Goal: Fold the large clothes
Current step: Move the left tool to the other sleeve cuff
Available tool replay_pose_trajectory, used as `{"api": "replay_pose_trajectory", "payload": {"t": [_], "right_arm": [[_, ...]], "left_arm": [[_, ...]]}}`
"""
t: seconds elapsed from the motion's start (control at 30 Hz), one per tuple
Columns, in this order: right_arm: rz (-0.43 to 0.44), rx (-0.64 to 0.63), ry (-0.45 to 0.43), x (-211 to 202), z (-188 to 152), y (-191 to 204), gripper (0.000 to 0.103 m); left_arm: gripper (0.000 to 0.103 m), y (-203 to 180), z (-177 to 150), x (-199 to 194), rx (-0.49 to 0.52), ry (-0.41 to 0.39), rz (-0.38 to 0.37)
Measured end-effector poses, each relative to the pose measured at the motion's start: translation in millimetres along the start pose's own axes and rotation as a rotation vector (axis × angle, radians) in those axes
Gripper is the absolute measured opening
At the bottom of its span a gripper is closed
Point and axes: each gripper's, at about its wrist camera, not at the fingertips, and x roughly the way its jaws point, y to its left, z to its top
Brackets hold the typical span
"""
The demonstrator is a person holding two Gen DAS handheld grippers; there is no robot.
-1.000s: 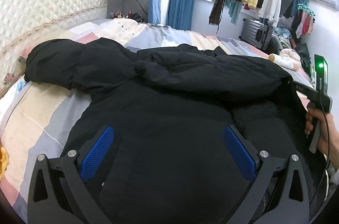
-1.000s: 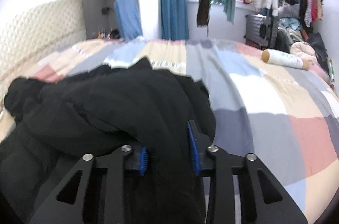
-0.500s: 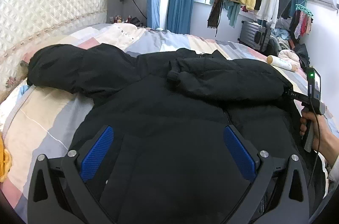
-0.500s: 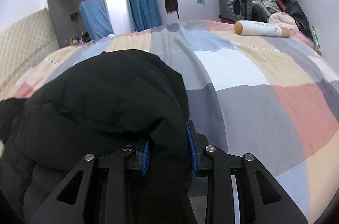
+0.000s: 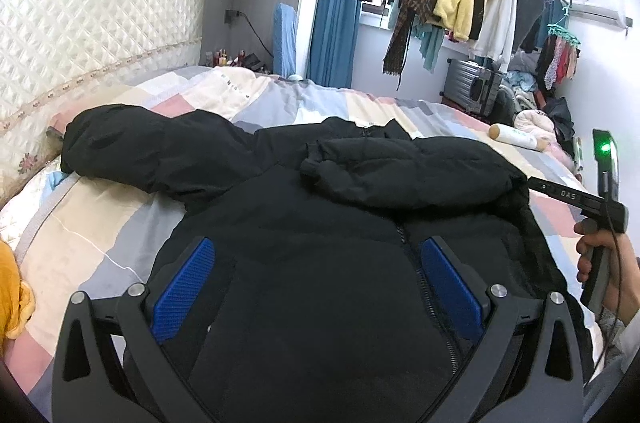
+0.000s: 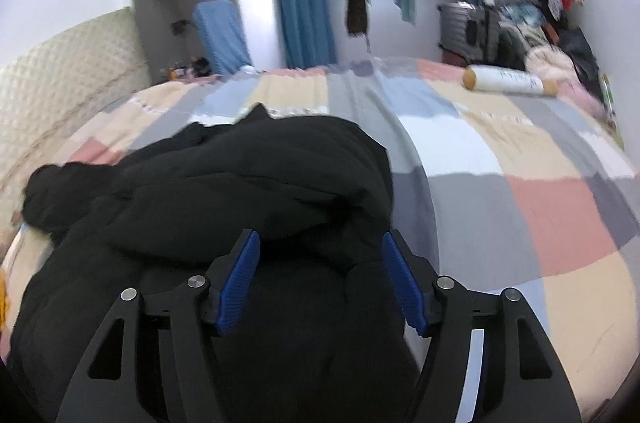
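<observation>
Right hand-held gripper (image 6: 320, 279) has just been opening, released over the black jacket (image 5: 320, 263); left hand-held gripper (image 5: 316, 287) spread, empty. The folded sleeve (image 5: 408, 167) might spring back.

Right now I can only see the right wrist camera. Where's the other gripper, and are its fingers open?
Observer: The left gripper hovers over the front of the black jacket, fingers wide open, holding nothing.
Operator: Does the jacket have a zipper?
Observer: Yes, a zipper runs down the front, close beside one of those fingers.
Operator: Which sleeve needs folding?
Observer: The far sleeve. It lies stretched out flat toward the headboard.
</observation>
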Motion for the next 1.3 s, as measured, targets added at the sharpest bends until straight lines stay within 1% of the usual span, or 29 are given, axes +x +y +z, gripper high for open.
{"api": "replay_pose_trajectory", "payload": {"t": [0.1,0.23,0.33,0.47,0.53,0.67,0.73,0.83,0.9,0.93,1.03,1.13,1.2,1.23,1.3], "right_arm": [[0.025,-0.029,-0.027,-24,1,17,0.063],[0.079,-0.028,-0.054,-56,-8,36,0.063],[0.120,-0.018,-0.064,-78,-23,48,0.063],[0.149,-0.029,-0.067,-105,-42,63,0.063],[0.187,-0.020,-0.085,-122,-51,68,0.063],[0.211,-0.006,-0.106,-148,-69,75,0.066],[0.230,0.007,-0.103,-152,-79,75,0.067],[0.225,-0.007,-0.088,-150,-84,77,0.067],[0.214,-0.013,-0.090,-147,-82,79,0.069],[0.214,-0.013,-0.093,-147,-82,80,0.073],[0.216,-0.020,-0.090,-142,-82,81,0.074],[0.219,-0.027,-0.081,-140,-86,82,0.074],[0.228,-0.022,-0.081,-141,-88,82,0.078],[0.231,-0.017,-0.085,-142,-87,82,0.082],[0.234,-0.010,-0.094,-144,-87,82,0.083]], "left_arm": [[0.103,-2,0,-7,-0.006,-0.008,-0.013],[0.103,-6,-2,-16,-0.002,-0.015,-0.025],[0.103,-8,-4,-20,0.002,-0.019,-0.033],[0.103,-11,-7,-24,0.008,-0.018,-0.049],[0.103,-10,-8,-26,0.001,-0.015,-0.055],[0.103,-5,-12,-29,-0.015,-0.017,-0.045],[0.103,-3,-13,-28,-0.022,-0.013,-0.038],[0.103,5,-11,-24,-0.051,0.001,-0.040],[0.103,11,-5,-20,-0.058,0.005,-0.034],[0.103,13,-1,-18,-0.054,0.007,-0.030],[0.103,25,14,-14,-0.052,0.006,-0.018],[0.103,46,35,-10,-0.070,-0.005,0.011],[0.103,67,49,-1,-0.099,-0.004,0.027],[0.103,80,57,5,-0.118,-0.001,0.037],[0.103,105,69,17,-0.143,-0.005,0.071]]}}
